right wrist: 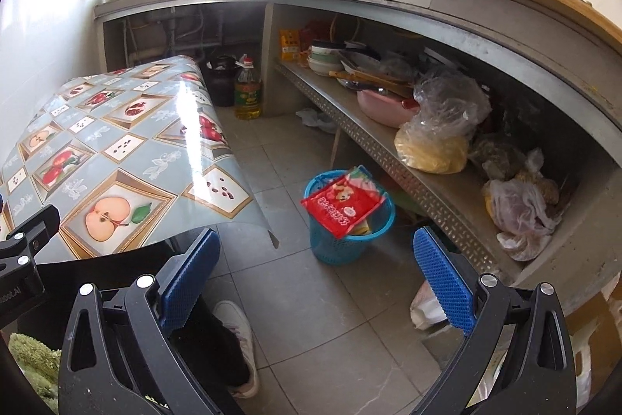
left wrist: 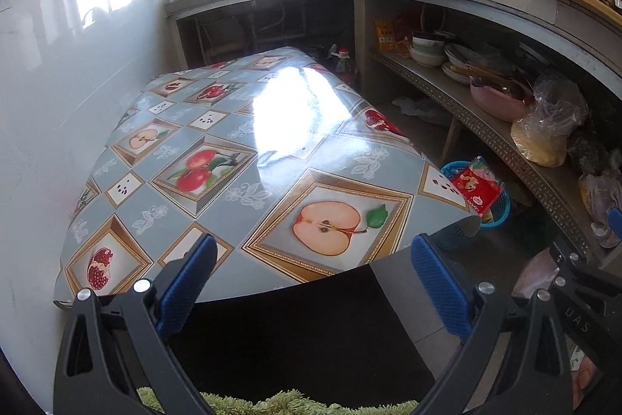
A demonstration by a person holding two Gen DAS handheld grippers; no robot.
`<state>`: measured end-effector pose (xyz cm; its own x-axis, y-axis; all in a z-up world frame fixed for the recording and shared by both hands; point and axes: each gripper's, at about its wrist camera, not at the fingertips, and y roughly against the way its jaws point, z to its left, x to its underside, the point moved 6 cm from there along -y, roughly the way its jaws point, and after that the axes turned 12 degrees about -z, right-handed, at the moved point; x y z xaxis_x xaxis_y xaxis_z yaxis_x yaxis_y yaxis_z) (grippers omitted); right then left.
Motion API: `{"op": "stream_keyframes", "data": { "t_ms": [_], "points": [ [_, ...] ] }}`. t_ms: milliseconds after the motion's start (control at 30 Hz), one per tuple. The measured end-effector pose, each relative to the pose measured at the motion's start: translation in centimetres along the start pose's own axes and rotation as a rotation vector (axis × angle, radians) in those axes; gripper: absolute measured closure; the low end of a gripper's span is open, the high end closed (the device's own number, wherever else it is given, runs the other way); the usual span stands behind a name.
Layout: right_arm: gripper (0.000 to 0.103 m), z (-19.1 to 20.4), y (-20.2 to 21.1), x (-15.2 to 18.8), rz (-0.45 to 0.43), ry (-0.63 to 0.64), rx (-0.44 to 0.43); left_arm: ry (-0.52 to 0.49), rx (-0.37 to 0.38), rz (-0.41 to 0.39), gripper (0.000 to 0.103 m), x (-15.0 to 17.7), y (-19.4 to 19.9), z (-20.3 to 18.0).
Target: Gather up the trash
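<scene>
We held both grippers, left (left wrist: 311,282) and right (right wrist: 317,279), spread wide and empty; the red wrapper (right wrist: 342,203) lay across the blue basket (right wrist: 338,247).

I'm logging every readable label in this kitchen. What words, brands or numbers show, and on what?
"UAS": partial white letters on the right claw's black body, seen sideways from the left wrist view.
Red packet on the blue basket: white characters, too blurred to read.
Oil bottle label: too small.
Yellow packet on the shelf: unreadable print.
Left claw's body: lettering cut off.
</scene>
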<state>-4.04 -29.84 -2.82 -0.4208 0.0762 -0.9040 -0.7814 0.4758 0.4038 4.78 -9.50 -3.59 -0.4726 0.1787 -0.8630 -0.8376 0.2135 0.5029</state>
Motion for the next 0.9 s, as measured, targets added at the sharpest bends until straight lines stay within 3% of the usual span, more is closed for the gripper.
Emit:
{"op": "stream_keyframes", "data": {
  "t_ms": [900],
  "points": [
    [0.007,1.6,-0.1,-0.4,-0.025,0.067,-0.065,0.043,-0.066,0.021,0.005,0.6,0.2,1.8]
  ]
}}
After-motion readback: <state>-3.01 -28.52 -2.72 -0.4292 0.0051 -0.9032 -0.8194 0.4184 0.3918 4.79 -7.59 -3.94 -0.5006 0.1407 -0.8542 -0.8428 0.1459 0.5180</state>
